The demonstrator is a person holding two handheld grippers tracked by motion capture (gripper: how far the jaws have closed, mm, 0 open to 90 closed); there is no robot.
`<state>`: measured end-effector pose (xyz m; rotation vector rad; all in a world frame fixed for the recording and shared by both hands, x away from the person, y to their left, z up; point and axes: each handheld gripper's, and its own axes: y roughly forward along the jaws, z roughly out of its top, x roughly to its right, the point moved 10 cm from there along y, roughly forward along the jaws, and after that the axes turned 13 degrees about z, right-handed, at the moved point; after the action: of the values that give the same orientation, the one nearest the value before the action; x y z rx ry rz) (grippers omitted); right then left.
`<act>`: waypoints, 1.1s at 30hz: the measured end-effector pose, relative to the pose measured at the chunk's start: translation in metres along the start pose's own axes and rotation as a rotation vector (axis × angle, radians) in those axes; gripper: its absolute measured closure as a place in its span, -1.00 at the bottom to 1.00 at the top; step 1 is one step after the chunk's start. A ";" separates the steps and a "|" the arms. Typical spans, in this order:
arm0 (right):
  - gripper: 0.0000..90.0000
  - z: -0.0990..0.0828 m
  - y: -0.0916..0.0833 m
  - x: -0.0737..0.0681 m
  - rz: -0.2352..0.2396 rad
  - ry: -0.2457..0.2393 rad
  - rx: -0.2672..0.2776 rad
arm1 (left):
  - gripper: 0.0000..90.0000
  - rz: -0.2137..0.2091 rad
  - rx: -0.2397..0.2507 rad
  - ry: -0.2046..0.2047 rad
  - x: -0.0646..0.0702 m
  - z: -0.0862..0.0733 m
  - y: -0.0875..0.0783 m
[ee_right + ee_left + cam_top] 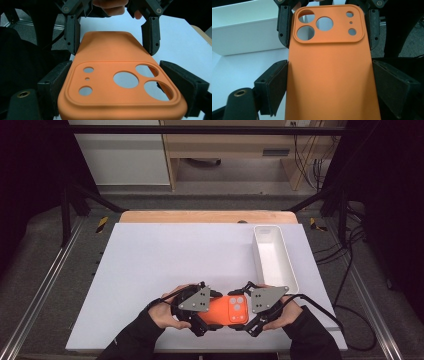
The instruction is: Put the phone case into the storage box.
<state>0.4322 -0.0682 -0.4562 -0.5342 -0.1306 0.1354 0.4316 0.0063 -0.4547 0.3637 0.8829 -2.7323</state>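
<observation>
Orange, the phone case (223,310) hangs at about six o'clock over the white table (165,255), the left gripper (205,312) clamped on its plain end and the right gripper (246,312) pinching its camera-cutout end, white tray (272,257) at two o'clock.

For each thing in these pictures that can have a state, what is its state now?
orange phone case: held off the table at both ends, camera cutouts toward the right tongs.
left tongs: shut on the plain end of the case.
right tongs: shut on the cutout end.
white bin: upright, empty.
</observation>
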 end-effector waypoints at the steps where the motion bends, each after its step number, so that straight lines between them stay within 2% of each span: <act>1: -0.66 0.000 0.000 0.000 0.002 0.004 0.001 | -0.66 -0.002 0.004 -0.004 0.000 0.000 0.000; 19: -0.65 0.001 -0.001 -0.002 0.015 0.026 0.001 | -0.66 -0.020 -0.001 -0.024 0.001 0.000 0.001; 33: -0.64 0.001 -0.002 -0.001 0.015 0.053 -0.002 | -0.68 -0.013 0.004 -0.029 0.000 0.001 0.001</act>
<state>0.4312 -0.0700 -0.4544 -0.5404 -0.0750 0.1351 0.4317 0.0050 -0.4545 0.3189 0.8749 -2.7444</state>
